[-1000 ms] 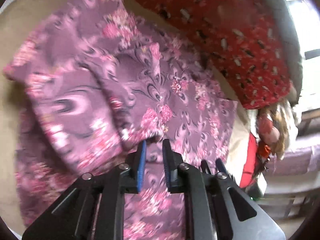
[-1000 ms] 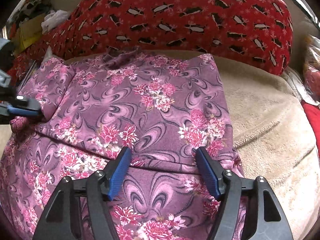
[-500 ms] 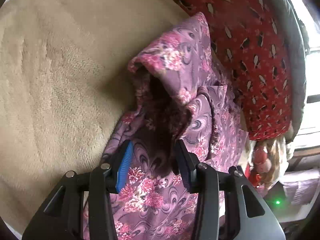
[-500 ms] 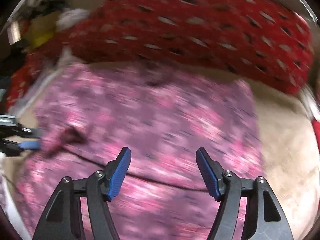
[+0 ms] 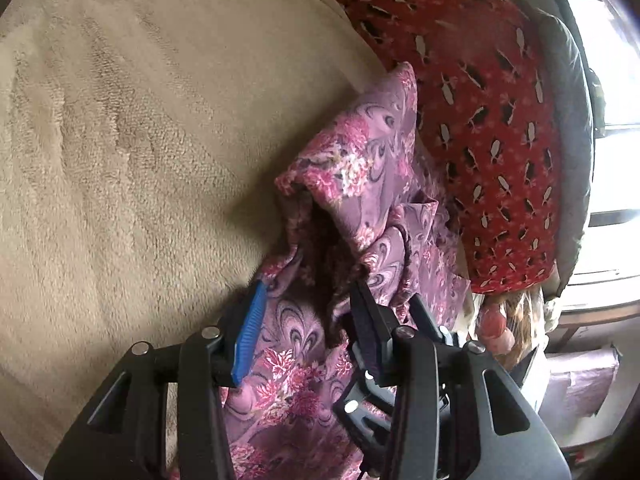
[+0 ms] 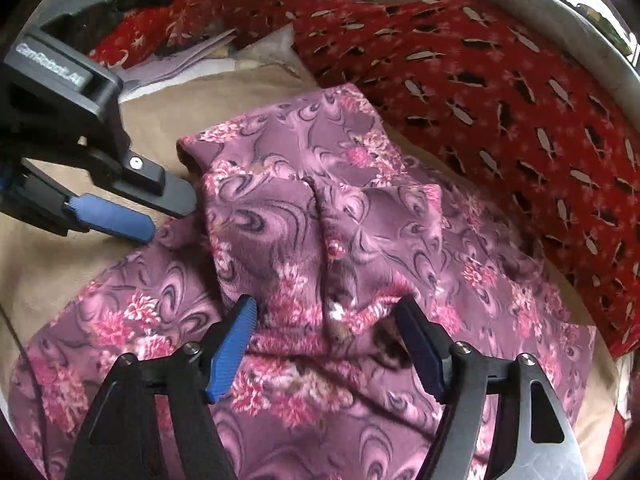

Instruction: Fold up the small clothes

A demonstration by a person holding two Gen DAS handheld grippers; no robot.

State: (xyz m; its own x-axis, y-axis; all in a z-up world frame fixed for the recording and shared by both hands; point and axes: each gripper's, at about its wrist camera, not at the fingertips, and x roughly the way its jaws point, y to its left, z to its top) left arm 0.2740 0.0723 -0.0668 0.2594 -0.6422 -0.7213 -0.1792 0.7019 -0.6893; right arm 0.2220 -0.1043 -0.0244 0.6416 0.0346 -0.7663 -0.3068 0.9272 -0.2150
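Observation:
A purple garment with pink flowers (image 6: 360, 216) lies on the beige fleece cover, with one part folded over into a raised hump. My right gripper (image 6: 326, 304) hangs over the near end of that hump. Its jaws are closing with the bunched cloth between them, and the pads do not press on it. My left gripper (image 6: 170, 218) sits at the garment's left edge with its tips just at the fold. In the left wrist view, the left gripper (image 5: 308, 292) stands partly open over the garment (image 5: 360, 184), with loose cloth lying between the pads.
A red patterned blanket (image 6: 520, 120) runs along the far side of the garment and also shows in the left wrist view (image 5: 480, 120). The beige fleece cover (image 5: 120, 160) spreads to the left. Papers and loose clutter (image 6: 200, 52) lie at the back left.
The left gripper went from nearly shut over the garment's middle to partly open at its left edge. The right gripper swung left across the garment onto the folded hump, its jaws slightly narrower.

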